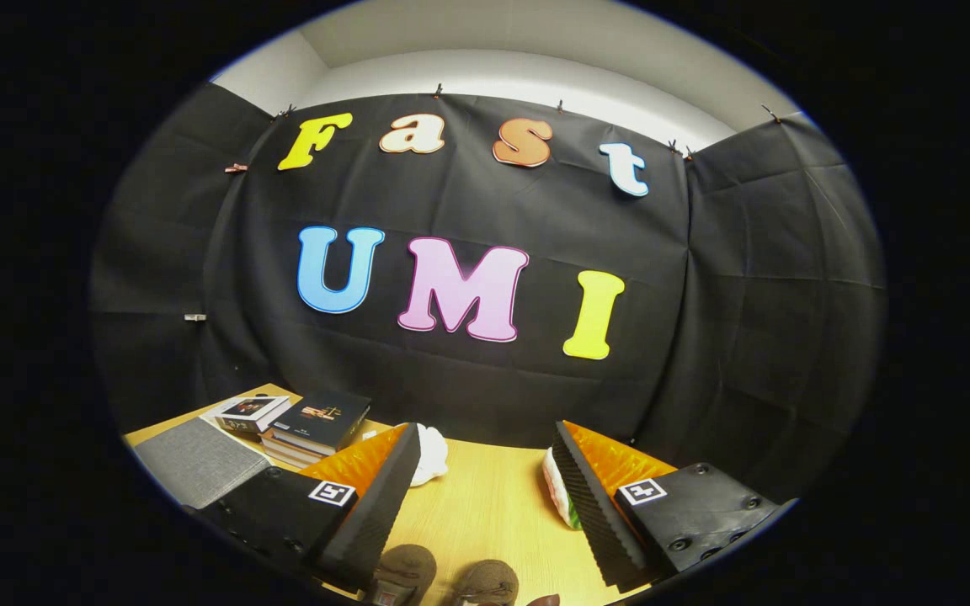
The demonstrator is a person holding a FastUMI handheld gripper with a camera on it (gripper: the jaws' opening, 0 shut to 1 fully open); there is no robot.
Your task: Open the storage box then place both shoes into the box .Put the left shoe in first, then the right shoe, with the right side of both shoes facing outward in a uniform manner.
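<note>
While your gripper (485,484) hangs over the wooden table (493,513), its two fingers (384,505) are spread wide apart with nothing between them but bare tabletop, so the jaws are released and holding nothing. Taking the midpoint between the fingertips as your clock centre, the box (199,461), a flat grey fabric-covered thing, sits out at about 9 o'clock, beyond the left finger, and from here you can't tell whether its lid is open. Just past the box, around 10 o'clock, there's a small stack of books (317,425) with another book (247,412) lying next to it, close to the booth's black cloth wall (485,379). Something white (430,454) pokes out right beside the left fingertip at roughly 11 o'clock, mostly hidden, so I won't call what it is. At about 3 o'clock a white object with red and green on it (559,492) is tucked against the inside of the right finger, also half covered. Down at 6 o'clock, nearest to you, two brownish rounded shapes (443,576) lie side by side on the table; they could be the shoes, but they're too cropped to be sure.
</note>
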